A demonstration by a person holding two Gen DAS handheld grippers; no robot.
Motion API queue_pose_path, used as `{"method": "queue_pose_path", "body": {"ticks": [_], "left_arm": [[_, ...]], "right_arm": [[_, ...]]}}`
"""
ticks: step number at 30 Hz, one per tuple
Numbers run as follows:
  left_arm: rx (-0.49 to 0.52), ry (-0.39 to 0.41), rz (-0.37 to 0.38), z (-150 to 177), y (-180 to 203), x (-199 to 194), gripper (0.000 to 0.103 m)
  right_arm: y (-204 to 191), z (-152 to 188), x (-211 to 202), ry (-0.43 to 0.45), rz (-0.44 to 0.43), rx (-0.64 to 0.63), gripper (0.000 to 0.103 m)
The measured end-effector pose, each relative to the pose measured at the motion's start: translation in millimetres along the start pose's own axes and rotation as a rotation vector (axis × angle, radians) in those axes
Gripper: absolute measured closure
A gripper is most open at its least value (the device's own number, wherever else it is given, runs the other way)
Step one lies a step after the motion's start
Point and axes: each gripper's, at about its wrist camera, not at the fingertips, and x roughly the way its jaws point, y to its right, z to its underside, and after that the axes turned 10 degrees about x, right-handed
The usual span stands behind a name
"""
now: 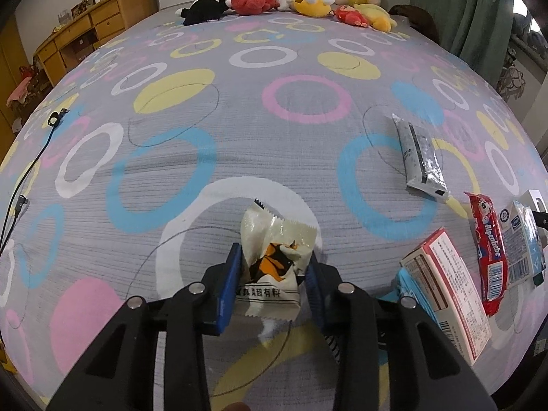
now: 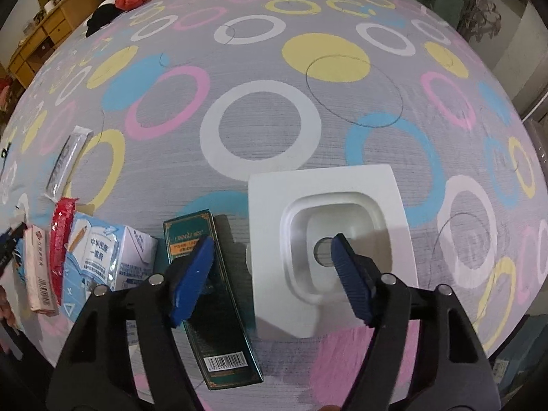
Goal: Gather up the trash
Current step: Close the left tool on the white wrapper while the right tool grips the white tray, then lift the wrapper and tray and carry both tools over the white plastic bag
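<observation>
Left wrist view: left tool (image 1: 272, 267), pitched steeply down, pinches a crinkled glossy wrapper (image 1: 274, 260) near the bed's (image 1: 239, 109) front edge; right tool (image 2: 270, 270) gapes over a moulded white tray (image 2: 274, 205), gripping nothing.

A grey bedspread (image 1: 239, 109) is seen, patterned with pink, blue, yellow and white rings. A cream wrapper (image 1: 274, 260) is marked orange and black. A dark green box (image 2: 212, 294) is edged in gold beside a white tray (image 2: 328, 246).

On the bed (image 2: 342, 10): three boxes (image 2: 212, 294), three wrappers (image 1: 274, 260), one milk carton (image 2: 109, 250), one white tray (image 2: 328, 250), six plush toys (image 1: 253, 0).
</observation>
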Motion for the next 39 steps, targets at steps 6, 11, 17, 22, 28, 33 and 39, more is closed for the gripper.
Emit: {"method": "queue_pose_path", "body": {"ticks": [6,11,17,22,28,33,39], "left_arm": [[-0.002,0.003,0.009,0,-2,0,0.068],[-0.002,0.003,0.013,1,-3,0,0.069],[0.000,0.003,0.010,1,-3,0,0.069],[-0.006,0.005,0.012,-1,-5,-1,0.073],[0.001,0.009,0.009,-3,-4,-1,0.082],[-0.011,0.009,0.008,-4,-5,-1,0.083],[-0.026,0.012,0.014,-5,-8,-5,0.084]], "right_arm": [[7,2,0,-0.007,0.012,0.007,0.044],[14,0,9,-0.051,0.008,0.012,0.058],[7,-1,14,-0.063,0.047,-0.032,0.061],[9,0,15,-0.049,0.065,-0.032,0.065],[12,9,9,-0.025,0.079,-0.051,0.068],[10,5,4,-0.007,0.082,-0.044,0.070],[16,6,-4,0.008,0.077,-0.053,0.075]]}}
